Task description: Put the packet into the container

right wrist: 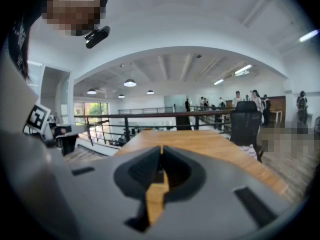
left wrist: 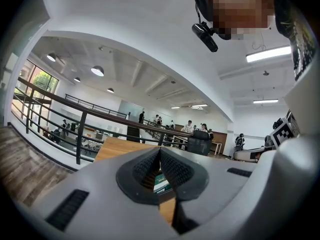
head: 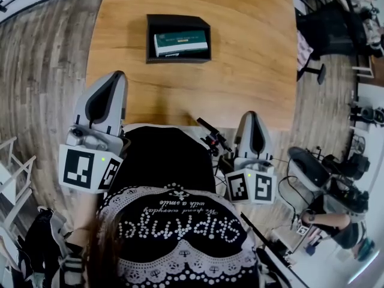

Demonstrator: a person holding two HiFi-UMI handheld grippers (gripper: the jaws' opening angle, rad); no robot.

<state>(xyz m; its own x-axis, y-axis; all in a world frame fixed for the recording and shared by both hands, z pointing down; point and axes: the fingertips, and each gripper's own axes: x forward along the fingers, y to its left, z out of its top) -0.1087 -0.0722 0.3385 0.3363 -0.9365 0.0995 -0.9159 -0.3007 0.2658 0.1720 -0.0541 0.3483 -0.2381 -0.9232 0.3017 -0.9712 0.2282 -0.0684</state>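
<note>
Jaws pressed together on nothing: the left gripper [head: 116,75] hangs at the near edge of the table [head: 258,65], close to the person's body. Ahead of it and slightly to its right sits the black container [head: 178,20], with the packet [head: 180,42] lying flat inside, long axis across the table (green and white face up). The right gripper [head: 252,115], likewise clenched and empty, sits further right. The left looks somewhat nearer the container.

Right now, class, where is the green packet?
In the head view, the green packet lies inside the black container, which sits on the far part of the wooden table, slightly left of centre.
</note>
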